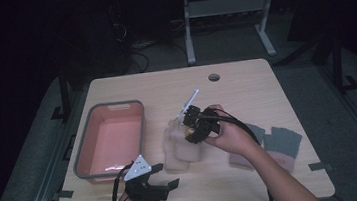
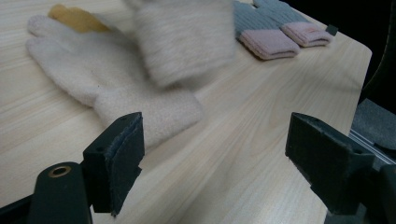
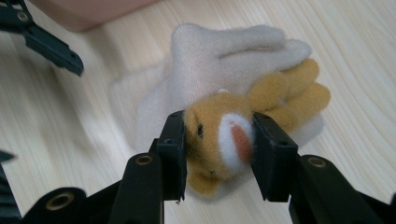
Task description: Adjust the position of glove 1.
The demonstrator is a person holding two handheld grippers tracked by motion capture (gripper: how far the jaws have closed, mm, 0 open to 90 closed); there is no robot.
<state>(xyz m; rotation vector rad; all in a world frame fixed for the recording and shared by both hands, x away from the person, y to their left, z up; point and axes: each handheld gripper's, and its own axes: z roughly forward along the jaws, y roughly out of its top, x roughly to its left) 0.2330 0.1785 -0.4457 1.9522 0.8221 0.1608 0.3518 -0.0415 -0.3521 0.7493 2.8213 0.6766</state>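
A cream glove bears a yellow plush animal face. My right gripper is shut on that face, one pad pressing on each side. In the high view the right gripper holds this glove lifted at mid-table, its cuff hanging down. A second cream glove lies flat on the table beneath it; the hanging cuff is blurred above. My left gripper rests near the front edge, open, with nothing between its jaws.
A pink bin with a grey rim stands at the left of the wooden table. A pair of grey gloves with pink cuffs lies at the right, also seen at the far side of the left gripper view.
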